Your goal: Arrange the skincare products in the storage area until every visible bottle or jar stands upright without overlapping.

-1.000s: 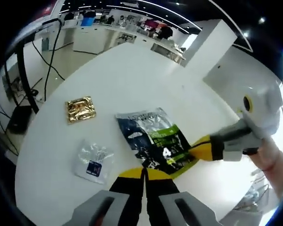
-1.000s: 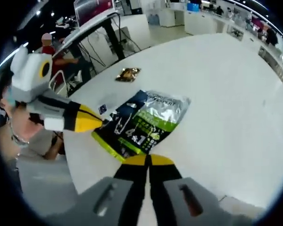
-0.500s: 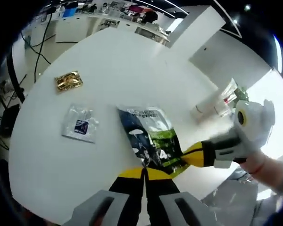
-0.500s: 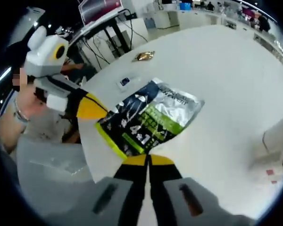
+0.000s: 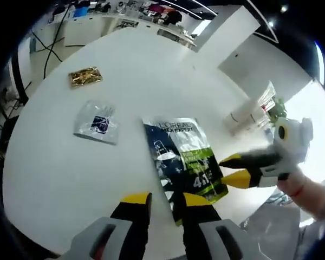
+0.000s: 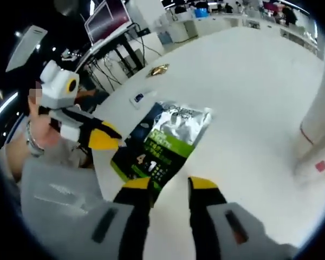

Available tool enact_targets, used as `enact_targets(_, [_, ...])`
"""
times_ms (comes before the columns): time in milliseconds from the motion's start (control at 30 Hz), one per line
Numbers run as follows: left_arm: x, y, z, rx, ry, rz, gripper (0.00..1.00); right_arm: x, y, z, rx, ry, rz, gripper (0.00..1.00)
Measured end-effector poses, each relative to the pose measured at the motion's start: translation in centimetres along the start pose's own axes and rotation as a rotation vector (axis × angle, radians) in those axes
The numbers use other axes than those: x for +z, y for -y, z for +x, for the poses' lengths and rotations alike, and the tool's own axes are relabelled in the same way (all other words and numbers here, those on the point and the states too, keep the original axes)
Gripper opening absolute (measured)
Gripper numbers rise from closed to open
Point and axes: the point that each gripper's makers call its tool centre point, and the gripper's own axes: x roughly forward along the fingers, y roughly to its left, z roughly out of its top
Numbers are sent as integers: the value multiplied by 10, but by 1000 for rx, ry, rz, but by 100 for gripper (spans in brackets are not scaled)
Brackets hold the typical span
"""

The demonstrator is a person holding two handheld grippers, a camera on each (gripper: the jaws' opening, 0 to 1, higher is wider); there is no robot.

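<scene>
In the left gripper view, three flat packets lie on the round white table (image 5: 151, 70): one large pouch (image 5: 185, 158), one small clear sachet (image 5: 96, 124) with a dark blue label, and one small gold sachet (image 5: 85, 76). The three are well apart from each other. The pouch is dark blue and silver at its top, with white lettering, and bright green with "4:1" print lower down. It lies flat, its long axis running from the middle of the table toward the near edge, with the lettered end pointing away. The left gripper (image 5: 166, 206) has its yellow-tipped jaws spread apart with nothing between them; the pouch's lower corner lies just beyond the right jaw. The right gripper (image 5: 234, 169) comes in from the right, jaws parted, tips near the pouch's green edge; whether they touch it cannot be told.

In the right gripper view the same three packets show: the pouch (image 6: 163, 144), the clear sachet (image 6: 137, 98) and the gold sachet (image 6: 158, 70) farther off. The pouch lies flat, its silver end pointing away and its green end toward the camera. The right gripper (image 6: 170, 187) is open and holds nothing, its tips just short of the green end. The left gripper (image 6: 117, 137) reaches in from the left beside the pouch's edge, held in a hand (image 6: 39, 125).
</scene>
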Motion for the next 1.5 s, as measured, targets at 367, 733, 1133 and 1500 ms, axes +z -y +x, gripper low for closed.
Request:
enact_targets(367, [11, 10, 19, -5, 1, -20, 16, 17, -1, 14, -18, 27, 20, 26])
enact_targets(733, [9, 9, 22, -41, 19, -40, 8, 7, -3, 22, -17, 14, 20, 13])
enact_targets(1133, [7, 14, 20, -112, 32, -139, 15, 20, -11, 7, 83, 146, -46, 2])
enact_targets(1500, [7, 27, 21, -180, 55, -119, 20, 6, -4, 14, 70, 120, -35, 2])
